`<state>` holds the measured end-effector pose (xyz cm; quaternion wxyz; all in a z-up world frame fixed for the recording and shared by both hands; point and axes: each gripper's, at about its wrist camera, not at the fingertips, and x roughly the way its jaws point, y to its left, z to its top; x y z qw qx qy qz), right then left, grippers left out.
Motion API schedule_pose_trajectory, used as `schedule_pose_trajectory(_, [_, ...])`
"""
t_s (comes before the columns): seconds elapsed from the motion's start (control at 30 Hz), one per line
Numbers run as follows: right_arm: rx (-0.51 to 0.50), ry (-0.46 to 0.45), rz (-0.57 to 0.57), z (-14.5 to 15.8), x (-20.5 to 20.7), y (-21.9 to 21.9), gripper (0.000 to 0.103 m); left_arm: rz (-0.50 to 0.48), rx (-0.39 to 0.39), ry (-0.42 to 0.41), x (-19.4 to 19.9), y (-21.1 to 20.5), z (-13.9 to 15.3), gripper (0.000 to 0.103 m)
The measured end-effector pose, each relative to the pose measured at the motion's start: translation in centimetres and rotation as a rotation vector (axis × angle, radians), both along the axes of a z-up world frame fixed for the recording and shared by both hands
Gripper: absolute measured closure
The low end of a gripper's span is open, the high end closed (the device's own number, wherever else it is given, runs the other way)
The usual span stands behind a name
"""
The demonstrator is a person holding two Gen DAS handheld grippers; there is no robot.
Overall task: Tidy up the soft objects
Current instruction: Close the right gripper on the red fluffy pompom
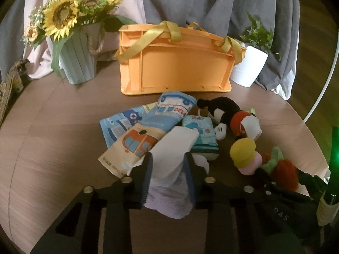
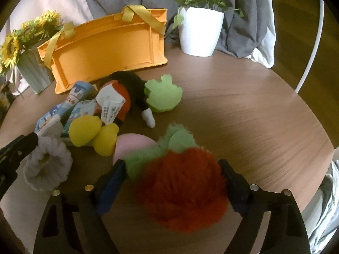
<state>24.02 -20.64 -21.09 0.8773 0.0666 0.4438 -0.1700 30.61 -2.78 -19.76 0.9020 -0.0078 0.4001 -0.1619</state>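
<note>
My left gripper (image 1: 169,158) is shut on a pale lilac fuzzy scrunchie (image 1: 168,196), which also shows in the right wrist view (image 2: 47,165), just in front of a pile of printed tissue packs (image 1: 148,127). My right gripper (image 2: 171,163) is closed around a fuzzy red and green plush (image 2: 182,192), its fingers touching both sides. An orange crate (image 1: 175,63) with yellow ribbon handles stands behind the pile. A black, red and white plush (image 1: 231,114) and a yellow and pink soft toy (image 1: 245,154) lie to the right.
A sunflower pot (image 1: 78,63) stands back left and a white plant pot (image 2: 200,33) back right on the round wooden table (image 2: 254,116). A green sponge-like toy (image 2: 163,94) lies mid-table. Grey and pink cloth hangs behind.
</note>
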Motion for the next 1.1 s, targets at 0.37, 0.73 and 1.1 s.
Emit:
schedule_pose_trajectory(0.37, [0.021,-0.022,0.008,0.6,-0.6,0.0,0.057,-0.014,-0.025,0.010,-0.6,-0.1,0.4,0.098])
schedule_pose_trajectory(0.73, [0.055,-0.067,0.019,3.0,-1.6,0.2,0.073,-0.011,-0.037,-0.064,-1.4,0.3,2.6,0.100])
schedule_pose_trajectory(1.1, [0.040,-0.150,0.049,6.5,-2.1,0.8,0.086,-0.019,-0.079,-0.127,-1.8,1.0,5.5,0.100])
